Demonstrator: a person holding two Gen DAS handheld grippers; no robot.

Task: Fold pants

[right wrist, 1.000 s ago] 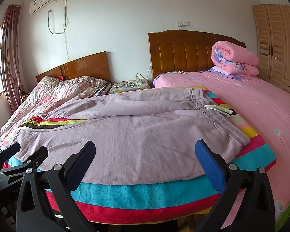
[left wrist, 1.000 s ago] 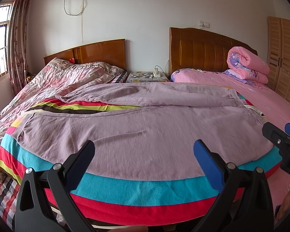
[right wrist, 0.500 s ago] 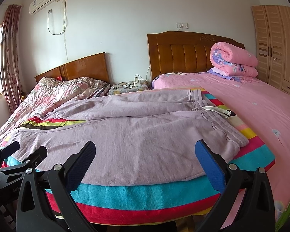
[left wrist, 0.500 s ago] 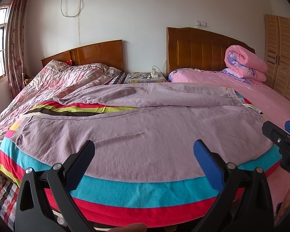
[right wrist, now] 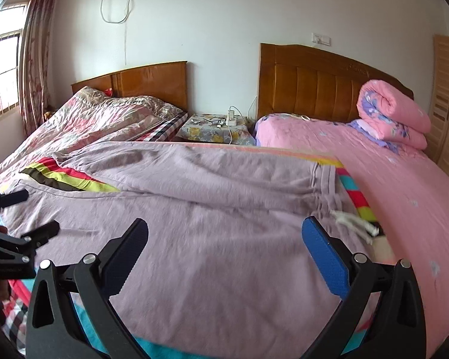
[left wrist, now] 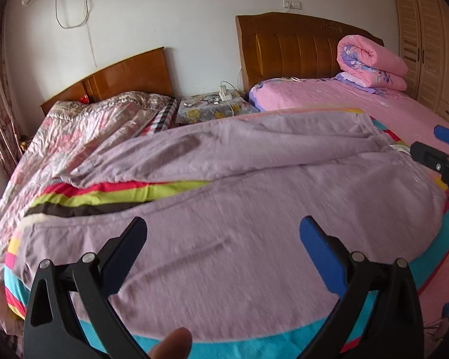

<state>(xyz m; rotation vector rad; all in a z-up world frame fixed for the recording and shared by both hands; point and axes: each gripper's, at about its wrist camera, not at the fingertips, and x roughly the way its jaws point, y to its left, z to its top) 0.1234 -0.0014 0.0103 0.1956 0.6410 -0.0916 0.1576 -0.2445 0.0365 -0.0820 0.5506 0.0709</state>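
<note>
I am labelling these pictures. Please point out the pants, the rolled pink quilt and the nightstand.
pants (right wrist: 224,239), right wrist view, middle of the near leg.
rolled pink quilt (right wrist: 401,110), right wrist view, top of the roll.
nightstand (left wrist: 206,110), left wrist view, its flowered top cloth.

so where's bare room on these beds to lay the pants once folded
Best patch: the pink sheet between the pants' waistband and the rolled quilt. The striped blanket shows only a narrow wedge between the legs. The nightstand is crowded with cables, and a rumpled floral quilt covers the other bed.
</note>
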